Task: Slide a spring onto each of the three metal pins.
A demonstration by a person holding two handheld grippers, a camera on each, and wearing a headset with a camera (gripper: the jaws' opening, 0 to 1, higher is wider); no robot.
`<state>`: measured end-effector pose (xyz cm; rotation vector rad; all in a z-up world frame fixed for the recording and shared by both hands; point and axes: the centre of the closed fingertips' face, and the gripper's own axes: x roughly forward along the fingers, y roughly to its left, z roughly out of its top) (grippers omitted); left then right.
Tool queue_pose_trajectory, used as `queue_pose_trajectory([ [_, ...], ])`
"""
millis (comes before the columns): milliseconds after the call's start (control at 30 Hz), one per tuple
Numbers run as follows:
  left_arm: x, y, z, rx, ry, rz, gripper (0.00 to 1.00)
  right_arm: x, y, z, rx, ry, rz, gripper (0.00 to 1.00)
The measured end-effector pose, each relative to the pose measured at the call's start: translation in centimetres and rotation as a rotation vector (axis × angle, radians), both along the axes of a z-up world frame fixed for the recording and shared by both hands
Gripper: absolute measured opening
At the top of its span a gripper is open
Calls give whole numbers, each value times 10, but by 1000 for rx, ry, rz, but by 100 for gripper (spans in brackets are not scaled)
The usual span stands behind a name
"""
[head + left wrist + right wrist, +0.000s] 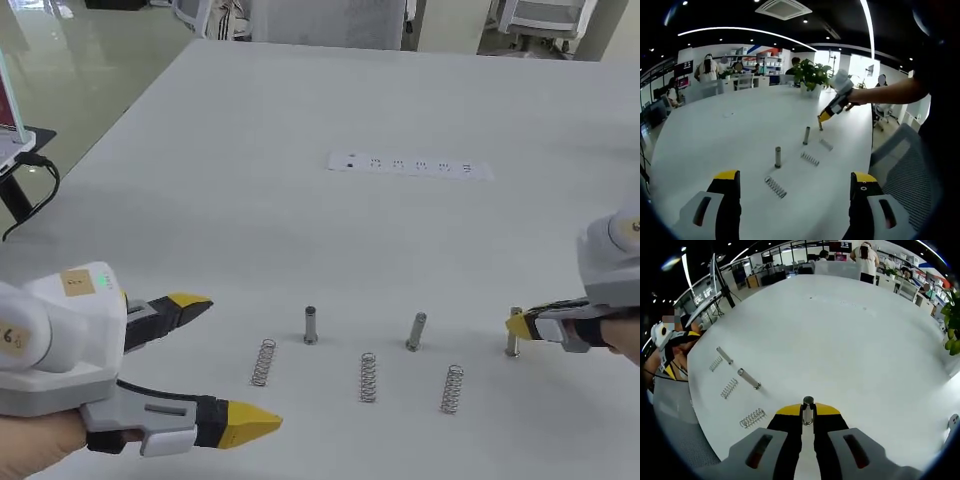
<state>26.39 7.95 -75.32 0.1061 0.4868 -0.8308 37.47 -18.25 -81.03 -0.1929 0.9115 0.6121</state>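
Three metal pins stand in a row on the white table: a left pin, a middle pin and a right pin. In front of them lie three springs, one at the left, one in the middle and one at the right. My right gripper is shut on the right pin, its yellow tips clamped around the shaft. My left gripper hovers open at the lower left, just short of the left spring, with nothing between its jaws.
A white power strip lies flat farther back on the table. A laptop edge and cables sit off the table's left side. Office chairs stand beyond the far edge.
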Motion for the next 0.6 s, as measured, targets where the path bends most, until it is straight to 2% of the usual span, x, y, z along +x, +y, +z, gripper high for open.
queue_pose_trajectory([
  [200,0,-1,0,1,-1,-4,87,-1,-2,1,5,-18,4,5],
  [400,-1,0,-1,3,1,-1,87,-8,-2,2,5,-68,36,5],
  [600,-1,-1,0,1,-2,0,87,-10,-2,2,-9,-77,51,5],
])
